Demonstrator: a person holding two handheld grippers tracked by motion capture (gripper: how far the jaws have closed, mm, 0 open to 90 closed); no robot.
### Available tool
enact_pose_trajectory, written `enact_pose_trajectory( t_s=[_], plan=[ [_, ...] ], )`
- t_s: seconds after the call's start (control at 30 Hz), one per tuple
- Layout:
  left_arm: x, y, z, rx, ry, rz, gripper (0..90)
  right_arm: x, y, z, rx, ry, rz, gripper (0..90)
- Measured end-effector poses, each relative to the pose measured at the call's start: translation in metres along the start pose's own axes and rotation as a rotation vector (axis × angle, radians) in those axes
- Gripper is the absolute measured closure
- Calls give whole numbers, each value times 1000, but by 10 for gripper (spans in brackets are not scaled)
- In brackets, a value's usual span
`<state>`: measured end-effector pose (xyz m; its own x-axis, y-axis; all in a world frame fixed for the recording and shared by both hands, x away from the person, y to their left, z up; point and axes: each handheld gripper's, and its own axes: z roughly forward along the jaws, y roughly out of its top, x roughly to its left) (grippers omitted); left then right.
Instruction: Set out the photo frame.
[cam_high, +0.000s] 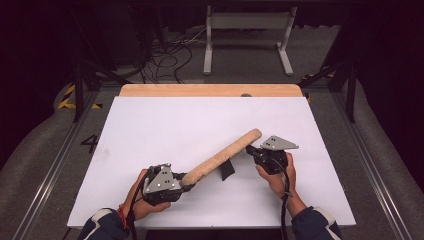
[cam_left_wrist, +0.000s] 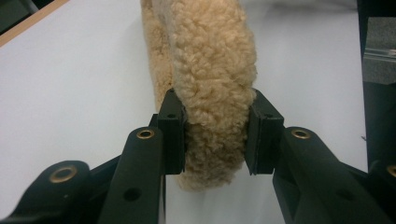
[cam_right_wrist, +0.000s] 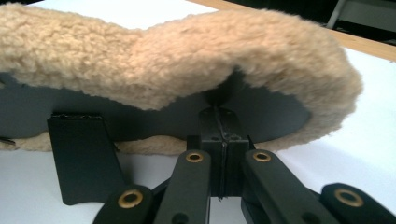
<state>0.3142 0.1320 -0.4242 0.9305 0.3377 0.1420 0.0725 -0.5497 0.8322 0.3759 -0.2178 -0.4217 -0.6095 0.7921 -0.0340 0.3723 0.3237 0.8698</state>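
The fleece-covered pad (cam_high: 222, 156) lies slantwise across the lower middle of the white surface (cam_high: 150, 125), running from lower left toward the centre, a black strap tab (cam_high: 227, 169) hanging beneath it. The left hand-held gripper (cam_high: 186, 181) is clenched on its near woolly end, and the right hand-held gripper (cam_high: 250, 150) is pinched tight on the dark underside edge at the far end. This looks like a two-handed hold, so the next move calls for both ends travelling together.
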Motion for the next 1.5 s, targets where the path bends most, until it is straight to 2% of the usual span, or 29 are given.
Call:
enact_pose_trajectory(
  t_s=[0.6, 0.7, 0.93, 1.27, 1.5],
  plan=[
    [-8, 3, 3, -13, -47, 13, 652, 4, 4, 6, -7, 35, -3, 900],
    [-9, 3, 3, -16, -49, 14, 652, -1, 4, 1, -26, 61, 36, 900],
    [-12, 4, 3, -19, -59, 19, 651, -2, 10, -5, -34, 87, 49, 900],
    [-18, 7, 7, -27, -97, 21, 647, 1, 13, -4, -24, 97, 50, 885],
    [-22, 9, 11, -28, -104, 20, 643, 0, 17, 3, -19, 96, 50, 882]
  ],
)
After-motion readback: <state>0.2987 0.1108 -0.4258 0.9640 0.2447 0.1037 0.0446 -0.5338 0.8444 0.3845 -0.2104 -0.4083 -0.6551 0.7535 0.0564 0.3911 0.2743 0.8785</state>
